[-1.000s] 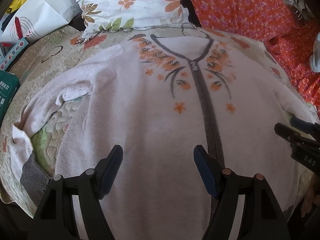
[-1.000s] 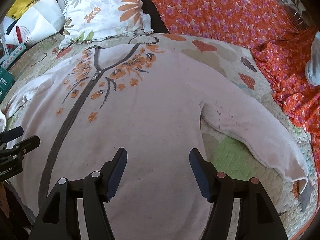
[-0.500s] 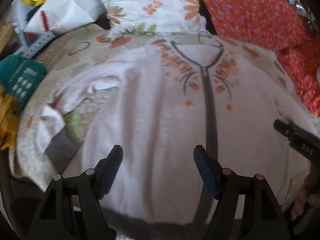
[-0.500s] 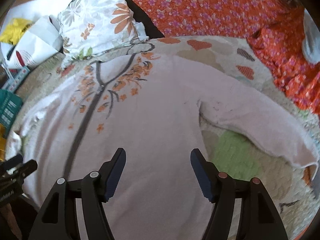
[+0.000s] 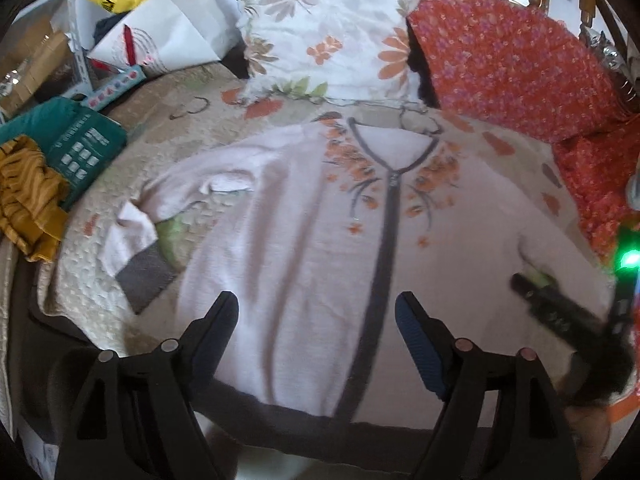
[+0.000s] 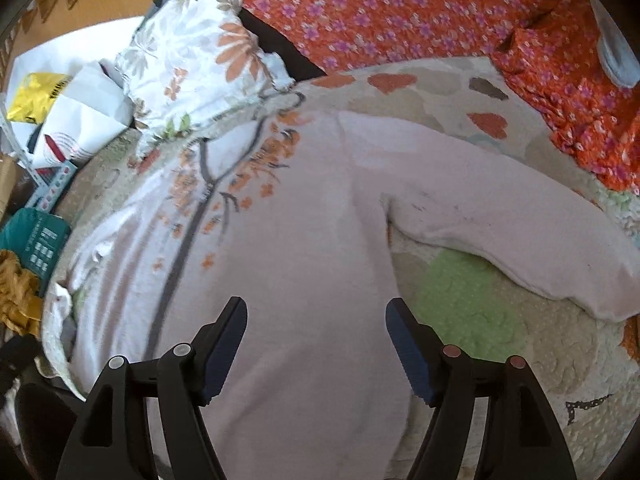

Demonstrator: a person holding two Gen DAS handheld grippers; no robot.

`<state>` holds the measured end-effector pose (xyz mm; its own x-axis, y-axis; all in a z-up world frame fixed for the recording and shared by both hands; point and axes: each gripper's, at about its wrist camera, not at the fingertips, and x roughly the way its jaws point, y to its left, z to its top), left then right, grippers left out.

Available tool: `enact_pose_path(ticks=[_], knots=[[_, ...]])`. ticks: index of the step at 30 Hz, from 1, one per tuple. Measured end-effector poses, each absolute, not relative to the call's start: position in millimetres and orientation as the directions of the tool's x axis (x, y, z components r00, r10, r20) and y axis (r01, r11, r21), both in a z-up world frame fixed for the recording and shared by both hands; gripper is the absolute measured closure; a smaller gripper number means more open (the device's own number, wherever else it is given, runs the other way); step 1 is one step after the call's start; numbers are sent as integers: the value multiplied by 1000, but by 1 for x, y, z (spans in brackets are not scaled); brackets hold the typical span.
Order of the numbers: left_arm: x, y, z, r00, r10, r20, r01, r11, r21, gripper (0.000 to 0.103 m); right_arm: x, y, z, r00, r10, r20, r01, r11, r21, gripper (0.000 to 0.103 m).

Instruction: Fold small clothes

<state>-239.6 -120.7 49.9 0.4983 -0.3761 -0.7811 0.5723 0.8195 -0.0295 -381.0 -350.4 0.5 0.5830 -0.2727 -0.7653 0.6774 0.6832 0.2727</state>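
Left hand-held gripper (image 5: 316, 320): jaws spread wide, nothing between them; it hovers over the lower front of the pink cardigan (image 5: 320, 272), with no contact visible.
Right hand-held gripper (image 6: 316, 324): jaws equally wide apart, holding nothing; poised above the cardigan's lower right portion, the right finger over the garment's side edge.
Right hand-held gripper, left wrist view (image 5: 560, 312): seen blurred at the cardigan's right side; whether it touches the cloth cannot be told.
Pink cardigan: lies flat, front up, on the quilted bedspread (image 6: 480, 312); grey zip band (image 5: 384, 264) runs down the middle, orange floral print at the neckline, grey hem nearest the grippers.
Right sleeve (image 6: 520, 232): stretched out sideways from the cardigan body, lying on the bedspread.
Left sleeve (image 5: 136, 240): bent back beside the body, grey cuff showing.
Floral pillow (image 5: 328, 40): just beyond the cardigan's collar.
Orange flowered fabric (image 6: 400, 8): beyond the collar, to the right of the pillow.
Green pack (image 5: 76, 144): well apart from the cardigan, beyond its left sleeve.
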Motion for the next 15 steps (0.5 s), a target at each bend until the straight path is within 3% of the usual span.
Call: enact_pose_path(ticks=[7, 13, 15], knots=[[-224, -118, 50, 451, -444, -774, 604, 791, -102, 23, -383, -346, -9, 527, -361, -769, 720, 670, 179, 26], [-204, -96, 40, 433, -480, -763, 648, 754, -107, 23, -389, -318, -4, 444, -504, -741, 770, 638, 27, 27], [-194, -89, 34, 425, -482, -766, 674, 734, -87, 23, -397, -302, 6, 433, -517, -738, 793, 608, 39, 27]])
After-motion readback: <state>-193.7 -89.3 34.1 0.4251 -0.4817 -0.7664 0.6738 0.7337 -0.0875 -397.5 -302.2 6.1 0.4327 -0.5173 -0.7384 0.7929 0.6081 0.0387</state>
